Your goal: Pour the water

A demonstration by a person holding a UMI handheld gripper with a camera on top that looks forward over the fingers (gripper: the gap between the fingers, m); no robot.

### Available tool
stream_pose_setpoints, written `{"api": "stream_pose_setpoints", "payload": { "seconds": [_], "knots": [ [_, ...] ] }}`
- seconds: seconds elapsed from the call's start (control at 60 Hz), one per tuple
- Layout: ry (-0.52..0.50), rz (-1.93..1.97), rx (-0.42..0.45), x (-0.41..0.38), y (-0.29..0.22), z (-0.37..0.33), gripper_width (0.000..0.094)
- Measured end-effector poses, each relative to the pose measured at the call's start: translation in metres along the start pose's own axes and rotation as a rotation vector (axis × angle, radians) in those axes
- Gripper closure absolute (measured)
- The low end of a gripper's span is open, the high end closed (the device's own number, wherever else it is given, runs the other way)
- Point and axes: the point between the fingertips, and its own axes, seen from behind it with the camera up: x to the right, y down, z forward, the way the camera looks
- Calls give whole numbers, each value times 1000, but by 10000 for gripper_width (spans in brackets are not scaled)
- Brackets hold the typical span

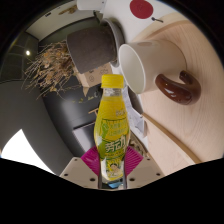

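Observation:
My gripper (pixel 112 165) is shut on a small plastic bottle (pixel 111 125) with a yellow cap, yellow drink and a yellow-green label. The pink pads (pixel 86 161) press on both sides of its lower body. The bottle stands upright between the fingers, its cap reaching up to a white cup (pixel 137 66) just beyond it. The cup looks tilted, its open mouth facing the bottle. A brown-glazed doughnut-shaped thing (pixel 180 87) lies to the right of the cup on a light wooden surface (pixel 190 130).
A dark grey pot (pixel 95 45) with dry twigs (pixel 50 68) stands beyond the bottle to the left. A white object with a red dot (pixel 143 8) is farther back. A dark surface (pixel 50 125) lies left of the bottle.

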Motion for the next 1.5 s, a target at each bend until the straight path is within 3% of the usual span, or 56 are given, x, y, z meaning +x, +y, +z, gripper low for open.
{"api": "stream_pose_setpoints", "payload": {
  "seconds": [0.167, 0.317, 0.533, 0.683, 0.8, 0.95, 1.083, 1.3, 1.367, 1.5],
  "knots": [
    [36, -79, -23, 0, 6, -4, 660],
    [76, -463, -21, -36, 7, -15, 660],
    [100, -1242, 138, -142, -17, -44, 658],
    [180, -1600, 303, -184, -77, -75, 658],
    [319, -1758, 356, -164, -147, -94, 659],
    [511, -1828, 335, -108, -233, -111, 659],
    [607, -1814, 300, -58, -282, -118, 658],
    [703, -1766, 256, 7, -324, -121, 650],
    [666, -1769, 295, 3, -324, -121, 648],
    [659, -1711, 314, 4, -325, -127, 487]
  ]
}}
